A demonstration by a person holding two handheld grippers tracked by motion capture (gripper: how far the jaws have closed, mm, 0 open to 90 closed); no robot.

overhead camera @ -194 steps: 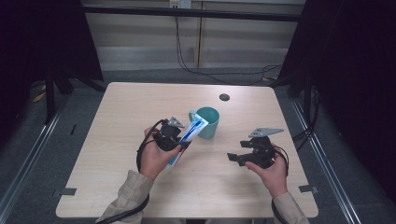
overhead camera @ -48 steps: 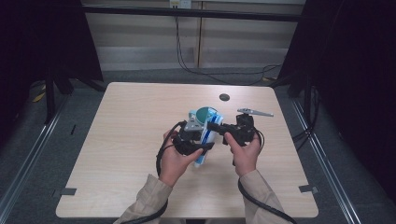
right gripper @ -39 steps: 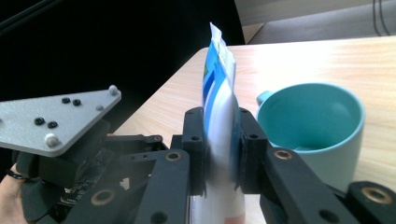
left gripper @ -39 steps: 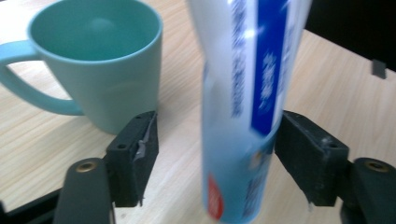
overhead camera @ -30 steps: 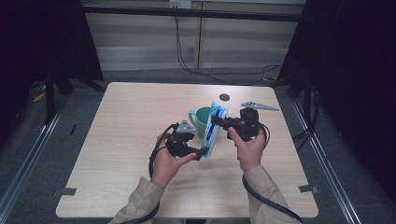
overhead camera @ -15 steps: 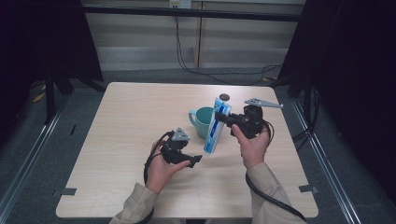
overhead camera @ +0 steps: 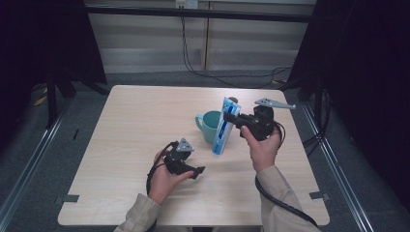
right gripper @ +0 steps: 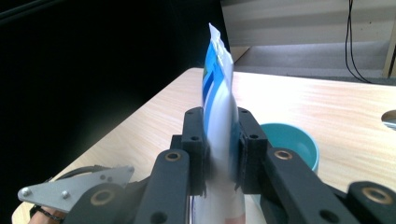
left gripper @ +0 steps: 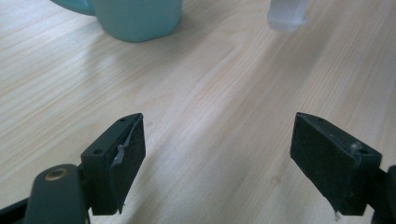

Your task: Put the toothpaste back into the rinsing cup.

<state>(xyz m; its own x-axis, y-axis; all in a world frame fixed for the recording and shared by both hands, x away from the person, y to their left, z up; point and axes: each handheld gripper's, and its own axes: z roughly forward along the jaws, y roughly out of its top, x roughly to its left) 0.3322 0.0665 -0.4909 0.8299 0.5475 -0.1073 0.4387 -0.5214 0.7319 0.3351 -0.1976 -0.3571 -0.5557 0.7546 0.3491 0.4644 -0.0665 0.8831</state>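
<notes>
High view: right gripper [overhead camera: 231, 117], jaws clamped on the upper part of a blue-and-white toothpaste tube [overhead camera: 221, 129]; tube stands nearly upright, cap end down, at the right side of the teal mug [overhead camera: 210, 125], whether touching it cannot be told. A small dark object [overhead camera: 233, 100] at the far edge is partly hidden behind the tube's top. Left gripper [overhead camera: 197, 170] sits low at near centre, well apart from the mug, bare table [overhead camera: 130, 125] open to its left and far side.

Left gripper view: jaws spread wide, holding nothing; bare wood between them. Mug [left gripper: 135, 18] and white tube cap [left gripper: 288, 11] are cut off at the top edge.

Right gripper view: tube [right gripper: 219, 93] pinched between the jaws, its lower end cut off and blurred. Mug [right gripper: 292, 140] partly hidden behind the jaws.
</notes>
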